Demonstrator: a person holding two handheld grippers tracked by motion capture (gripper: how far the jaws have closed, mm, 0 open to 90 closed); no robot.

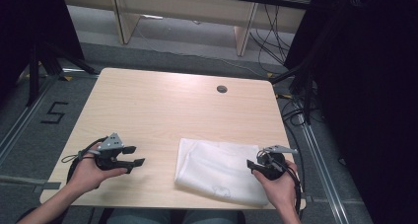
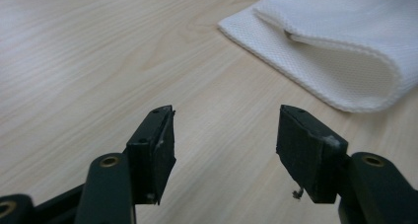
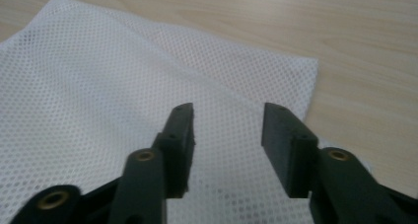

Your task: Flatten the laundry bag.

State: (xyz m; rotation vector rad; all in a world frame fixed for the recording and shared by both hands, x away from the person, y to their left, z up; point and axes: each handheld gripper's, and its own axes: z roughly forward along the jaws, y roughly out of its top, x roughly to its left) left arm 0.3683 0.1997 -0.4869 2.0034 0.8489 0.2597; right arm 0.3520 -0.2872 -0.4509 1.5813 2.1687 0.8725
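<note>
A folded white mesh cloth point(image 1: 220, 169) lies on the wooden table point(image 1: 162, 110) near its front edge, right of centre. My left gripper point(image 1: 136, 155) rests low over bare wood to the cloth's left, jaws pointing right, open and empty. Its own view has the gripper point(image 2: 224, 135) with the cloth's folded edge point(image 2: 335, 51) ahead at upper right, apart from the jaws. My right gripper point(image 1: 252, 166) sits at the cloth's right edge, open. In its own view the gripper point(image 3: 226, 130) hovers over the mesh point(image 3: 98, 100) with nothing pinched between the pads.
A round cable hole point(image 1: 222, 89) sits near the table's far edge. Black stands point(image 1: 39, 61) and cables point(image 1: 296, 110) flank the table on the floor. A wooden desk point(image 1: 187, 12) stands beyond.
</note>
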